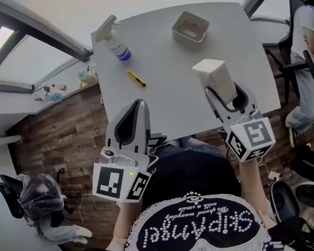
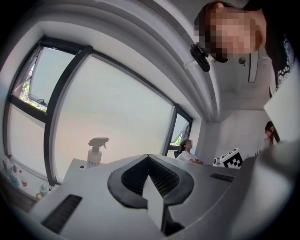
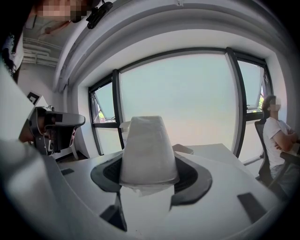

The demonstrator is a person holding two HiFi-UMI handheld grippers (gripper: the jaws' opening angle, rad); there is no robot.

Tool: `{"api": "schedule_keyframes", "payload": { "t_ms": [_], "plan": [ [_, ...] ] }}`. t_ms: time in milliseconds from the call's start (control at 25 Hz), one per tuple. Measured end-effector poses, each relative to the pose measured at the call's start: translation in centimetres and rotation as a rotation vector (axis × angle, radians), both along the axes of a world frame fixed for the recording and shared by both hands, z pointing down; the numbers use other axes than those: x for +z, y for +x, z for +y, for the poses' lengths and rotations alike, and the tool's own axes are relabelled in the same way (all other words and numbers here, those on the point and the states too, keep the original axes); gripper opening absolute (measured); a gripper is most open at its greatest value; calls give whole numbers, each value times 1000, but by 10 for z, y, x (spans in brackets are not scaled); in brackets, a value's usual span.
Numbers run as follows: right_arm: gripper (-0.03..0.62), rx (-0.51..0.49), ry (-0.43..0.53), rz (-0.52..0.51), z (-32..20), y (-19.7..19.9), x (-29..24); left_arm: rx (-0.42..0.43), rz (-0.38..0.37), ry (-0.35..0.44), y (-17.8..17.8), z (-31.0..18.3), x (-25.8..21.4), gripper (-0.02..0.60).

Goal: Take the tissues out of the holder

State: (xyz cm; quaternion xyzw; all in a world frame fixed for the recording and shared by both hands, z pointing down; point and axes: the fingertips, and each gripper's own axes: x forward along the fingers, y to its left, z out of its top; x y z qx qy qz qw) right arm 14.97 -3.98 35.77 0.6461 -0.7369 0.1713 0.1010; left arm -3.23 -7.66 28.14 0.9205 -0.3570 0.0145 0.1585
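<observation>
Here, my left tongs (image 1: 139,103) hover pinched together and empty over the near left edge of the tabletop (image 1: 170,88). My right tongs (image 1: 224,91) clamp the tissues (image 1: 213,74) above the near right. A loose squeeze could let the soft pack slip and drop. At the far side, the holder (image 1: 186,36) looks empty.

A spray bottle (image 1: 114,40) stands on the grey table (image 1: 170,93) — a small yellow object (image 1: 136,78) lies near it.
</observation>
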Motion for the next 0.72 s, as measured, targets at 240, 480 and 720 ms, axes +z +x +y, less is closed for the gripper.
{"api": "schedule_keyframes", "payload": {
  "t_ms": [240,480,720],
  "plan": [
    [264,-7,2,-16,15,-7,-5,22,-22,30,-1,8,-5,2],
    [264,-19,2,-45,25,-15,-1,22,-76,46,-7,10,-3,2],
    [264,-26,-6,-62,30,-15,4,8,-84,40,-9,8,-2,2]
  ]
}}
